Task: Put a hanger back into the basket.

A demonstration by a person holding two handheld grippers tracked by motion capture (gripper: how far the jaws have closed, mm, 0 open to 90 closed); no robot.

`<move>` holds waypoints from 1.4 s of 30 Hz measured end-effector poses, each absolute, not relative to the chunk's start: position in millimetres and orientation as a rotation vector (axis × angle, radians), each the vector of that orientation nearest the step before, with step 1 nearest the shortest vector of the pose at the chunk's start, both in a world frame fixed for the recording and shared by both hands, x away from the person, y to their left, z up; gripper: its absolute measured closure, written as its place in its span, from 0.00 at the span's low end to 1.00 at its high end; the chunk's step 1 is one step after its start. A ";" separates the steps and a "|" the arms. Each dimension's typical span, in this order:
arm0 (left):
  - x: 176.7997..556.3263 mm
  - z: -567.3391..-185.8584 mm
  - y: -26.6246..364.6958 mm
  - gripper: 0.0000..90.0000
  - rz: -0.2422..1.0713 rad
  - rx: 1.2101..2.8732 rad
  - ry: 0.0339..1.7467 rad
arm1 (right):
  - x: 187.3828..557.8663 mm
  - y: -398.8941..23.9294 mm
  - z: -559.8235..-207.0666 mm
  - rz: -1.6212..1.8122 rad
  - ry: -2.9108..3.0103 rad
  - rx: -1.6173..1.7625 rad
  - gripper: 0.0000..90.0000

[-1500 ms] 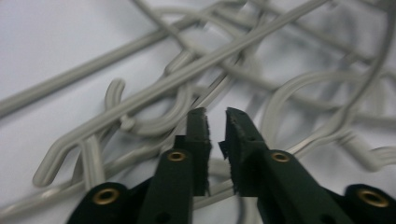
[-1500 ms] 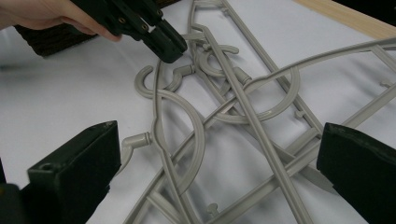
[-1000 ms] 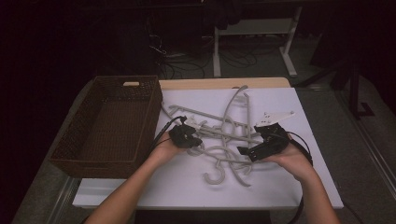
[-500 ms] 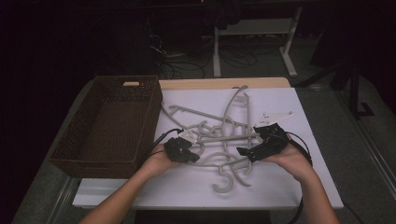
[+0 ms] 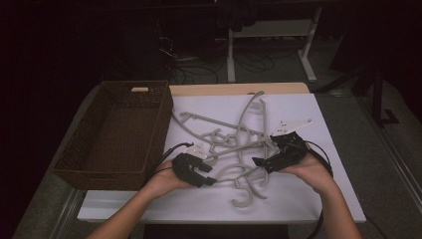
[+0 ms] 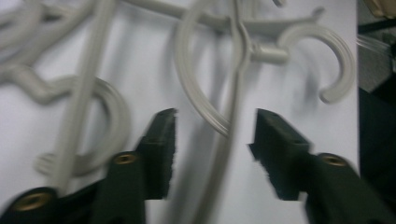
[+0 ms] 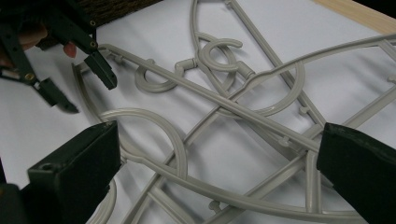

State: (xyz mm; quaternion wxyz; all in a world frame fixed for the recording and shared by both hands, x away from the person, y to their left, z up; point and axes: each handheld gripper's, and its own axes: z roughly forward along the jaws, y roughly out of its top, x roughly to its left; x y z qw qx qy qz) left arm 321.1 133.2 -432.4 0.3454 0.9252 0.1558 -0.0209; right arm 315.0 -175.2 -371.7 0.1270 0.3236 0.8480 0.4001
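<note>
On the white table top: label lines below, no more.
Hangers (image 5: pixel 234 144): grey plastic, tangled in a heap at mid-table, just right of the wicker basket (image 5: pixel 119 132) — hooks and bars crossing each other.
Table (image 5: pixel 298 199): white sheet, wooden edge at the far side.
Left gripper (image 5: pixel 209 175): at the heap's near-left edge, jaws just opened and now spread apart; thin hanger bar (image 6: pixel 224 140) lying between the pads, not pinched, hook (image 6: pixel 336 60) beyond.
Right gripper (image 5: pixel 259 162): at the heap's right side, jaws spread wide over crossed bars (image 7: pixel 243 112) — nothing clamped.
Hands: one behind each gripper, forearms entering from the near edge.
</note>
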 end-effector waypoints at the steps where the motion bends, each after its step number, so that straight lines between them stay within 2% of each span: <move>1: 319.7 -436.1 131.4 0.46 -0.060 2.415 0.392 | 314.8 -174.8 -371.7 1.162 2.470 0.942 0.00; 5: 316.1 -445.3 121.9 0.49 -0.036 2.495 0.318 | 314.4 -173.3 -372.3 1.156 2.473 0.942 0.00; 9: 314.5 -446.3 117.4 0.62 -0.003 2.504 0.294 | 314.7 -172.9 -372.9 1.151 2.477 0.937 0.00; 10: 314.5 -446.3 117.4 0.62 -0.003 2.504 0.294 | 314.9 -172.9 -373.2 1.151 2.478 0.936 0.00; 11: 315.0 -446.3 116.0 0.68 0.030 2.509 0.281 | 315.4 -172.8 -373.6 1.149 2.480 0.936 0.00; 14: 316.0 -446.4 116.2 0.78 0.059 2.512 0.275 | 315.5 -172.9 -374.1 1.150 2.480 0.940 0.00; 19: 317.5 -446.5 116.9 0.85 0.054 2.511 0.275 | 315.6 -172.9 -374.3 1.149 2.481 0.940 0.00; 29: 317.7 -444.6 115.4 0.90 0.043 2.525 0.277 | 315.7 -175.3 -373.8 1.158 2.470 0.945 0.00; 42: 317.1 -421.5 121.5 0.91 0.056 2.470 0.327 | 313.0 -191.3 -369.8 1.192 2.410 0.994 0.00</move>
